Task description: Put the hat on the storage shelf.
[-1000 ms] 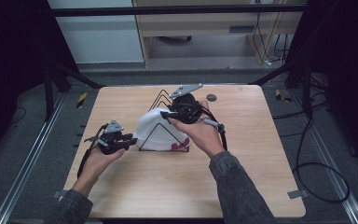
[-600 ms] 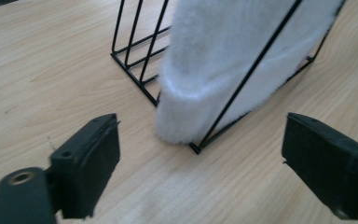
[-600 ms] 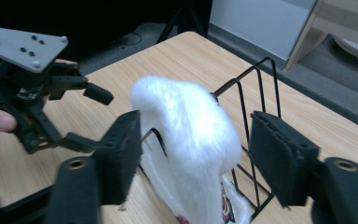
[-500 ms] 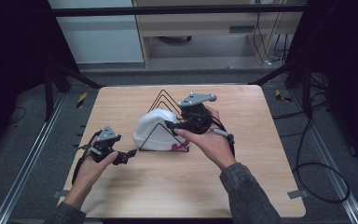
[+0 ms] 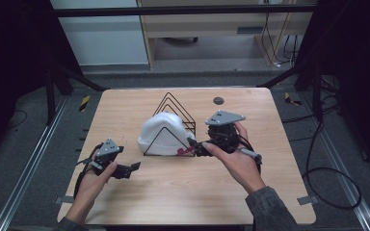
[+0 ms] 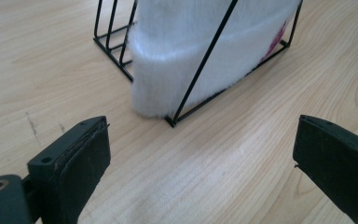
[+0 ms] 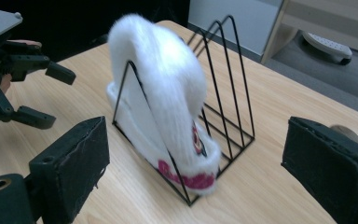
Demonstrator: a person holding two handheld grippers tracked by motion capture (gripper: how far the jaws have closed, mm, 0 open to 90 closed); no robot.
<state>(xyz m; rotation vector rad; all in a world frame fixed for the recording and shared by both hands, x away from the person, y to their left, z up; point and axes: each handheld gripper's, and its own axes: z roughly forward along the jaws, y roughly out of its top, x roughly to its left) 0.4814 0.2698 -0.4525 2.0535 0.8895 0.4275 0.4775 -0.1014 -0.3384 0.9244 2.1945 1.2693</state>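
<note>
Left tongs (image 5: 134,167): spread wide, nothing between the pads, low over the pale wooden tabletop (image 5: 173,202) just short of the rack's near-left corner. Jaws have just been opening.

Right tongs (image 5: 192,146): also spread to full gape, empty, just beside the rack's right end. These too have just been opening, with nothing between them.

Between the two: a white fluffy knit beanie with a pink-red embroidered cuff (image 5: 160,132), standing on edge inside the black wire rack of triangular dividers (image 5: 176,107). In the right gripper view the beanie (image 7: 168,93) sits in the front slot of the rack (image 7: 228,93), crown up, cuff resting on the base wires and bulging a little past the nearest triangle. From the left gripper view its white cuff (image 6: 186,74) pokes out beyond the rack's corner (image 6: 170,121).

Judgement: the hat looks placed and let go; the step in hand is backing away. To do it well, draw both tongs straight off with pads kept wide, clear of the wires and the fuzzy pile, so nothing snags and tips the light rack.

Farther back, a small dark round disc (image 5: 218,100) on the tabletop.
</note>
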